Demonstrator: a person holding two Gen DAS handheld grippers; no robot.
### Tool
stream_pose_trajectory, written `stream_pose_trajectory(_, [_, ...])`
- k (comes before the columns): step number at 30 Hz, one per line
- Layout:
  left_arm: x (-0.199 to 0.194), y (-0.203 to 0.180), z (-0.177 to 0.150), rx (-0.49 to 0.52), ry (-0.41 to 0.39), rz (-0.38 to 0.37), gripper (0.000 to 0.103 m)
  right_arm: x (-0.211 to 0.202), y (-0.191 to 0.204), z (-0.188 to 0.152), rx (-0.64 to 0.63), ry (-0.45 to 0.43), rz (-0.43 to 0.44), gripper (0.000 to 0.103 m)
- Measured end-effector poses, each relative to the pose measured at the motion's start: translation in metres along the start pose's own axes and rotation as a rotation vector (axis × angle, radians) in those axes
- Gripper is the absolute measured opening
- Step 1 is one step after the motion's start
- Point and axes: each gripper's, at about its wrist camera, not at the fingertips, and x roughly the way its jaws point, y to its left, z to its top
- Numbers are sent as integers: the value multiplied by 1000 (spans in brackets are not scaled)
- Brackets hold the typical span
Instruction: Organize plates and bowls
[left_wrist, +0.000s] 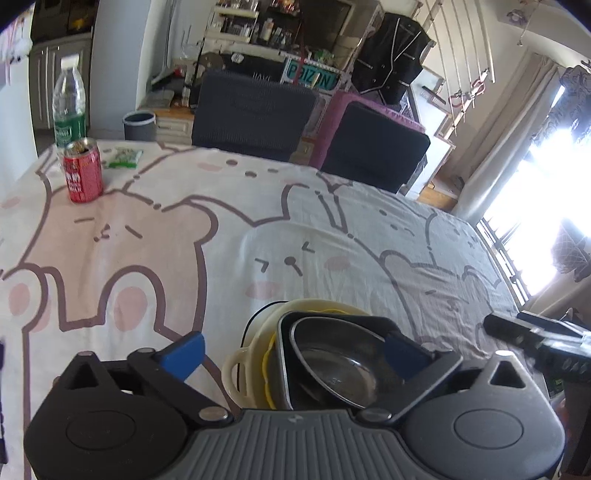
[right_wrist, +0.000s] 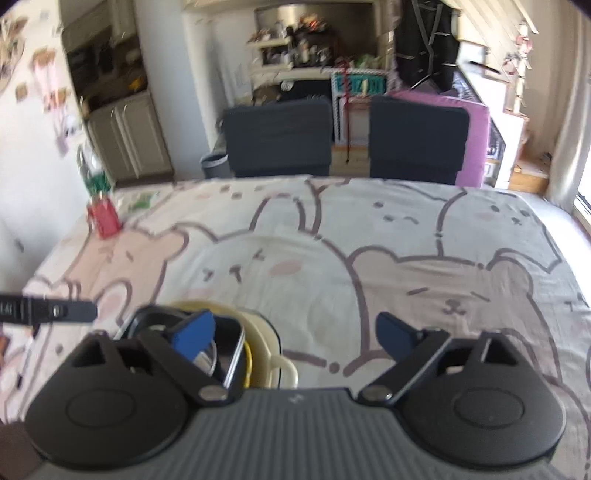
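1. near the front edge of the tabletop, on its cartoon cloth, sits the nested stack: a steel bowl in a dark square dish, inside a cream handled bowl.
2. left tongs straddle it, spread wide, gripping nothing.
3. right tongs gape too, empty; the stack lies under their left finger.
4. left looks better centred for any regrasp.

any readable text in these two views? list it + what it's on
"P?IZON": teal sign with white letters behind the dark chairs; second letter hidden by a red strap.
White lettering on red drink can: too blurred to read.
Green label of clear plastic bottle: too small to read.
Green-and-white packet: unreadable.
Right wrist view: all blurred.
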Motion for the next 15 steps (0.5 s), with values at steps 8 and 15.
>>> stream_pose_trajectory(8, [-69, -21, -26, 42, -90, 57, 103, -65, -3, -13, 71, -100, 7, 102])
stream_pose_trajectory(15, [-162, -50, -62, 121, -286, 78, 103, -159, 23, -38, 14, -259, 11, 102])
